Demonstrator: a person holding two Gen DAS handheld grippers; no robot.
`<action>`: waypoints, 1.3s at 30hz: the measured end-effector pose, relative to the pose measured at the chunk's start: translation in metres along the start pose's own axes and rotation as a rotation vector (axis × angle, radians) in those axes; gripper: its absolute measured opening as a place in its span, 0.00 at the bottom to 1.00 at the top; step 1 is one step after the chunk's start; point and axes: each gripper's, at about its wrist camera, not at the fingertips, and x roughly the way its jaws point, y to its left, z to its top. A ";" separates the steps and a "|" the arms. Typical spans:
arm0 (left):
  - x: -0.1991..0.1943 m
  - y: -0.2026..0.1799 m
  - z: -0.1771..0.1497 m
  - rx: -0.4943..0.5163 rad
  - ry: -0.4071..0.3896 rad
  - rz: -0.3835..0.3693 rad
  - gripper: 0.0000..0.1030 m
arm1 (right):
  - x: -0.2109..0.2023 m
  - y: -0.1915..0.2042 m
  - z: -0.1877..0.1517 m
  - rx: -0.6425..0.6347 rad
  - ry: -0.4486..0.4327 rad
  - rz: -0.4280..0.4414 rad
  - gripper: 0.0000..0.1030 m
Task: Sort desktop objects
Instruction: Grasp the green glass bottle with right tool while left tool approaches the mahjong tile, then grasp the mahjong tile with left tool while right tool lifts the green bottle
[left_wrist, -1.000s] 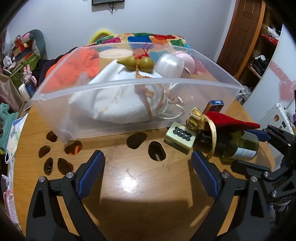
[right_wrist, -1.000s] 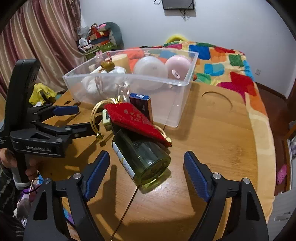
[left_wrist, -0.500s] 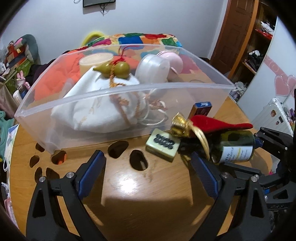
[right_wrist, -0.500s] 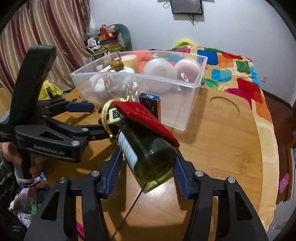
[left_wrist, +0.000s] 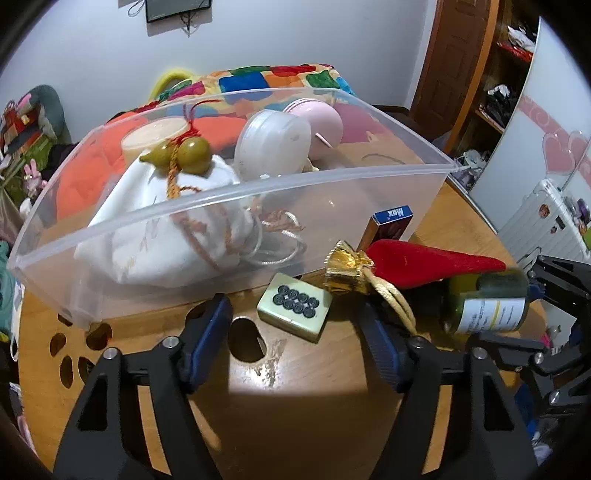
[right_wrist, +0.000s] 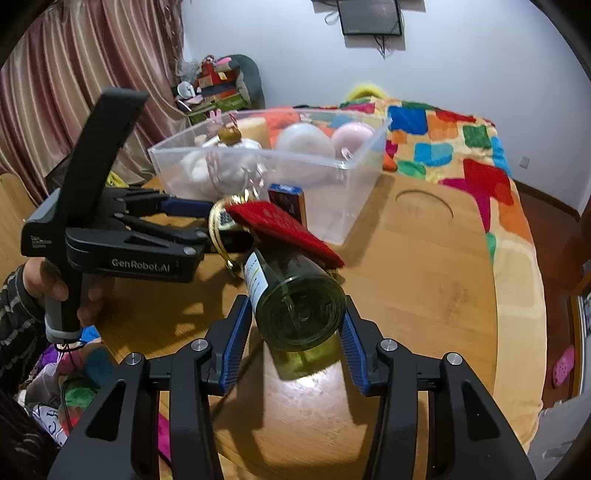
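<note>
1. Right gripper (right_wrist: 295, 332): angled down at the wooden table (right_wrist: 424, 288). Its jaws are closing on the base of a green glass bottle (right_wrist: 299, 306) that lies on its side between the blue ribbed pads, and both pads appear to touch the glass.
2. Left gripper (left_wrist: 295, 332): also angled down, jaws closing. A mahjong tile (left_wrist: 295, 308) lies on the table between the fingers; the pads are not pressing on it. In the right wrist view a hand (right_wrist: 55, 284) in a striped sleeve holds this gripper's handle.
3. Bottle: dark green, cylindrical, white label. A red velvet pouch (left_wrist: 424, 262) with a gold frill and gold cord is draped over its neck end.
4. Obstructions: a clear plastic bin (left_wrist: 332, 206) stands just behind the tile and the pouch. A small blue box (left_wrist: 391, 225) stands upright against its wall, near the pouch.
5. Bin contents: a white drawstring bag (left_wrist: 166, 229), an olive gourd charm (left_wrist: 184, 157) on red cord, a round white container (left_wrist: 273, 146), a pink round item (left_wrist: 321, 125) and a cream cylinder (left_wrist: 151, 140).
6. Table surface: glossy, with oval cut-outs near the bin.
</note>
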 end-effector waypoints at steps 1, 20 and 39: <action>0.000 -0.001 0.000 0.008 0.000 0.001 0.64 | 0.002 -0.002 0.000 0.003 0.006 0.001 0.42; -0.003 0.001 -0.001 0.014 -0.025 -0.022 0.37 | 0.006 -0.003 0.007 0.048 -0.039 0.071 0.36; -0.037 0.021 -0.029 -0.020 -0.063 -0.016 0.37 | 0.005 0.015 -0.006 0.040 0.024 0.065 0.34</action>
